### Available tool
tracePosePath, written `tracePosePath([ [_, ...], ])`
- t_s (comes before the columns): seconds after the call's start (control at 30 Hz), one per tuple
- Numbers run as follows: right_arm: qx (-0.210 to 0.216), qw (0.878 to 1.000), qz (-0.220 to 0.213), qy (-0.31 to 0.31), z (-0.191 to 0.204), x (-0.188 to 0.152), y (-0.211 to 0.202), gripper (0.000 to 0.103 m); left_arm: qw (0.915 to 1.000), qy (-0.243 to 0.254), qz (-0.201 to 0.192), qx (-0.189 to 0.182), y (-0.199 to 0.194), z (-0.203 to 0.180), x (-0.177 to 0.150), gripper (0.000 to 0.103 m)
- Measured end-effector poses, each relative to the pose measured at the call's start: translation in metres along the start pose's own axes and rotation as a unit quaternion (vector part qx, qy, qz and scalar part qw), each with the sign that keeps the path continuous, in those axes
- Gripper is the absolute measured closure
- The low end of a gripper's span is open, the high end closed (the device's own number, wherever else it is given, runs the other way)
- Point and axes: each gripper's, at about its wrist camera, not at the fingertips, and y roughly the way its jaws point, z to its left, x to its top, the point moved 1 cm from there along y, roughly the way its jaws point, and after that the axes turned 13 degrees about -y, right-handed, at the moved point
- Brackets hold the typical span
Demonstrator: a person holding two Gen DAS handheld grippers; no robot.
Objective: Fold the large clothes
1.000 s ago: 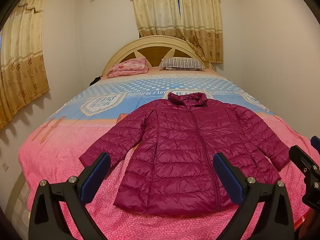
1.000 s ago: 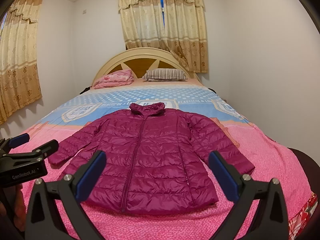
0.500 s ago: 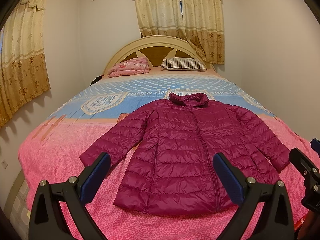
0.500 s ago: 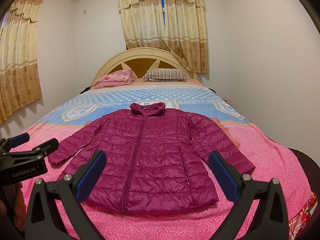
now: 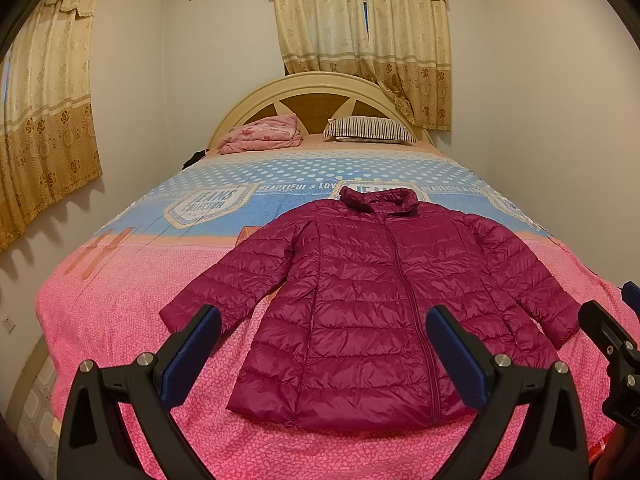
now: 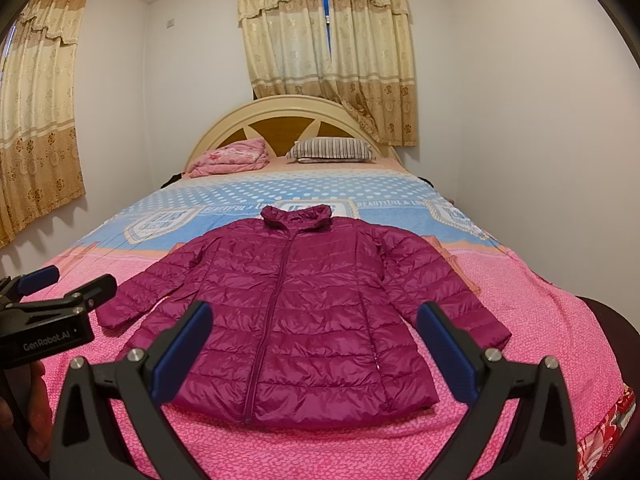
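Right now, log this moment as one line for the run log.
stage: pre-grasp | jacket: flat, zipped, unfolded on bed | left gripper: open, empty | right gripper: open, empty | contact: none

You've got the puffer jacket (image 5: 372, 300) flat on the bed (image 5: 120, 300), collar toward the headboard (image 5: 312, 96); striped pillow (image 5: 368, 130) and folded blanket (image 5: 264, 134) behind it, blanket left of the pillow.

The left gripper (image 5: 323, 342) tilts slightly rightward and upward against 1 second ago, so the jacket (image 5: 372, 304) and headboard (image 5: 316, 96) sit marginally further right in its view.
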Motion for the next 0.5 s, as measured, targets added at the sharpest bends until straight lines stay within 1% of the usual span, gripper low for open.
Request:
tracePosePath([
  [0.5,0.0,1.0,0.0,0.001,0.0,-0.0001,0.0001,0.0,1.0,-0.004,0.0,-0.001,0.0012,0.0019,0.0005,0.001],
])
